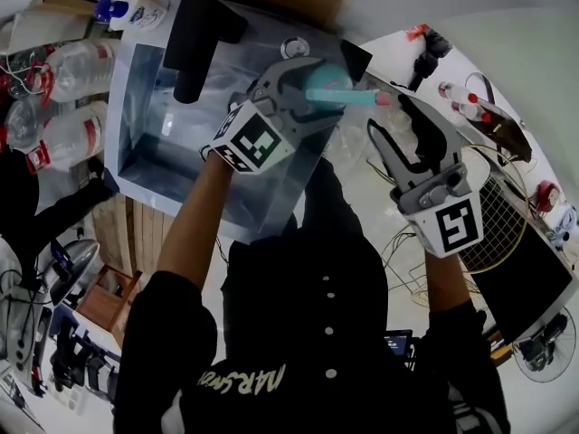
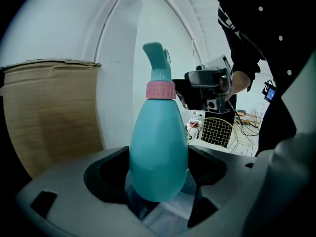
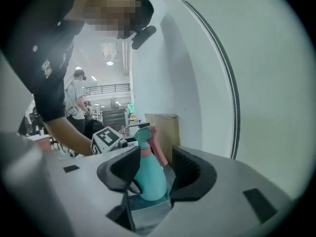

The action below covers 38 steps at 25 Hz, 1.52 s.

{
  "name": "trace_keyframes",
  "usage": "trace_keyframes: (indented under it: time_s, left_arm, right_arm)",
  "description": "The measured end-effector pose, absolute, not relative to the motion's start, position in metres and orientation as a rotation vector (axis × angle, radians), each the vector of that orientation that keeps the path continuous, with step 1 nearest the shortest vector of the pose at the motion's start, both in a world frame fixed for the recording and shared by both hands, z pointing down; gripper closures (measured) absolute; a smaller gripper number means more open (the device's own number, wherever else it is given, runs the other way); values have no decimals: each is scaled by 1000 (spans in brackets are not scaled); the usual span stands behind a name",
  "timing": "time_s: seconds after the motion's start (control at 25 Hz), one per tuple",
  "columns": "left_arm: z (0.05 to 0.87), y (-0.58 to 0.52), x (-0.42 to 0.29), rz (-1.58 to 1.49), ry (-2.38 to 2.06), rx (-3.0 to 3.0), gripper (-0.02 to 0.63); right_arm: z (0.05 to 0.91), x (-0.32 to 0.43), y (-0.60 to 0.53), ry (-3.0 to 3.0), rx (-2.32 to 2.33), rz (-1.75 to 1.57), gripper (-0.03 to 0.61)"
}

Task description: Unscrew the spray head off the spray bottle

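The teal spray bottle (image 1: pixel 327 87) lies nearly level in the head view, and my left gripper (image 1: pixel 303 93) is shut on its body. In the left gripper view the bottle (image 2: pixel 158 147) stands between the jaws of the left gripper (image 2: pixel 158 174), with a pink collar (image 2: pixel 160 90) and the teal spray head (image 2: pixel 157 60) on top. My right gripper (image 1: pixel 394 120) stands open just to the right of the spray head's pink tip (image 1: pixel 382 99). Through the open right gripper (image 3: pixel 153 164), the bottle (image 3: pixel 150 179) and its pink trigger (image 3: pixel 159 149) show in the gap, clear of both pads.
A grey metal basin (image 1: pixel 136 152) lies under the left gripper, with a black cylinder (image 1: pixel 194 43) over its far edge. Plastic water bottles (image 1: pixel 72 70) stand at the left. A wire rack (image 1: pixel 502 229) and cables lie at the right. A cardboard box (image 2: pixel 49 112) stands behind the bottle.
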<state>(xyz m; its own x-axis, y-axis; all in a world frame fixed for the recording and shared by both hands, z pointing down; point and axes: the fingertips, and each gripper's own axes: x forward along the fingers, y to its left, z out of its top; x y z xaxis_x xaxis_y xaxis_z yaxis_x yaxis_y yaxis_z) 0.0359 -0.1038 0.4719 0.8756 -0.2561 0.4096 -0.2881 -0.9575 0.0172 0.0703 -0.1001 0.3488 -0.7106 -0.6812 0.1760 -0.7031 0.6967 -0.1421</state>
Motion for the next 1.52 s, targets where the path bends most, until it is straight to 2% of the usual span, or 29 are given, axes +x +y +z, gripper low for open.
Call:
trace_keyframes:
  time_s: [0.28,0.48,1.0,1.4,1.52]
  left_arm:
    - [471,-104,36,629,-458,2960,230]
    - [472,-104,35,629,-465,2958,230]
    - [473,-105,37,655,-469,2952,230]
    - [473,-106,36,676,-495,2946,230]
    - [473,-108,35,676,-513,2934,230]
  right_arm:
    - [352,25,-86,-2705,1321,303,357]
    - [360,15,-94,-2589,1423,266,330]
    - [368,-4,-111,-2553,1369,218,305]
    - [380,-14,-127,-2521,1286,80,327]
    - [379,-14,-134,-2511,1299,36,389]
